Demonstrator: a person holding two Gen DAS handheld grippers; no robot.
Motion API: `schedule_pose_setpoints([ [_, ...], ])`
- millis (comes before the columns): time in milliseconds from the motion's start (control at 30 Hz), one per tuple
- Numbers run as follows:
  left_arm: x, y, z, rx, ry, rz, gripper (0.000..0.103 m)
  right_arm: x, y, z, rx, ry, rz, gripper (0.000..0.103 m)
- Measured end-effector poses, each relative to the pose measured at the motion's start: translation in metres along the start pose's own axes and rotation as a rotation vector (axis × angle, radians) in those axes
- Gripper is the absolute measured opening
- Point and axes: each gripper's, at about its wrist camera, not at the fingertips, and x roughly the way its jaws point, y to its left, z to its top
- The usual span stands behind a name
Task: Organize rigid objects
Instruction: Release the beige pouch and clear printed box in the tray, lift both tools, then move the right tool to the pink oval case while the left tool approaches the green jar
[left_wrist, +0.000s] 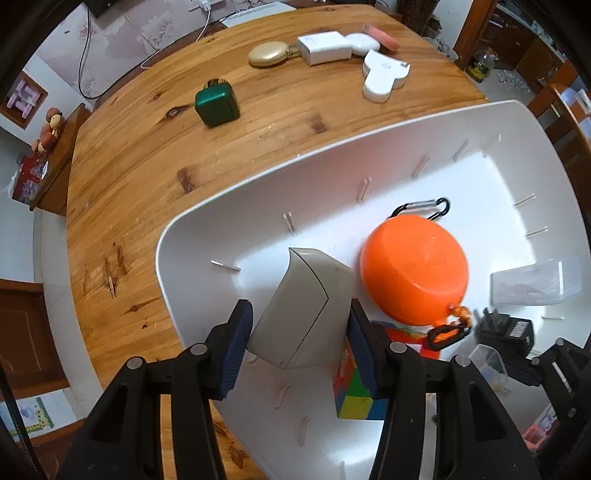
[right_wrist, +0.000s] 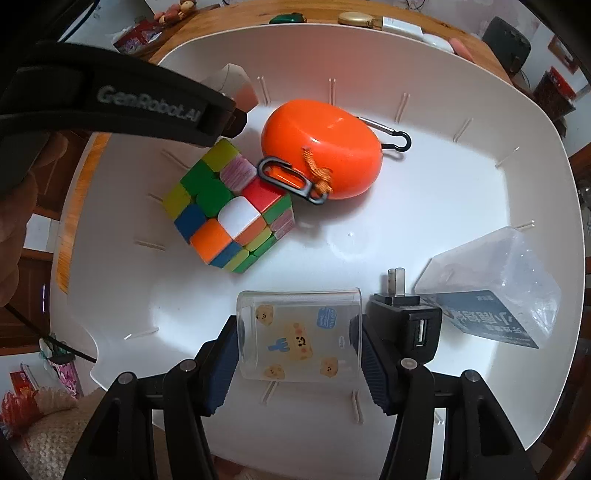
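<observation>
My left gripper (left_wrist: 299, 343) is shut on a grey-white box (left_wrist: 303, 306) and holds it over the white bin (left_wrist: 236, 206), beside the orange round case (left_wrist: 413, 269) and above the colour cube (left_wrist: 354, 391). My right gripper (right_wrist: 297, 350) has its pads on both sides of a clear sticker-covered box (right_wrist: 299, 336) low in the bin (right_wrist: 535, 122). In the right wrist view the cube (right_wrist: 229, 206), the orange case (right_wrist: 321, 147), a black plug adapter (right_wrist: 406, 321) and a clear packet (right_wrist: 491, 288) lie in the bin. The left gripper arm (right_wrist: 110, 107) crosses the upper left.
On the wooden table (left_wrist: 147, 166) beyond the bin lie a green box (left_wrist: 217, 104), a gold oval case (left_wrist: 267, 54), a white charger box (left_wrist: 325, 47), a white heart-shaped case (left_wrist: 384, 75) and a pink item (left_wrist: 382, 37). Chairs and cabinets stand around the table.
</observation>
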Motion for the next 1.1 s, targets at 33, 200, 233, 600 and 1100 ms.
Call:
schedule_pose_setpoints([
  [33,0.0,-0.001,-0.001,0.007,-0.003,0.003,0.056,0.0,0.0,0.0,-0.001,0.002,0.002,0.061],
  [200,-0.001,-0.005,-0.002,0.018,-0.009,0.027,0.058,-0.006,0.004,-0.001,-0.016,-0.021,0.015,0.07],
  [233,-0.001,-0.005,-0.002,0.016,-0.007,0.03,0.065,-0.008,0.006,-0.001,-0.024,-0.026,0.017,0.07],
  [600,-0.029,-0.01,-0.005,0.015,-0.041,0.0,0.09,-0.039,0.007,-0.006,-0.038,-0.091,0.015,0.072],
  [1100,-0.102,0.005,0.002,-0.06,-0.172,-0.06,0.091,-0.107,-0.02,0.006,-0.002,-0.244,0.024,0.072],
])
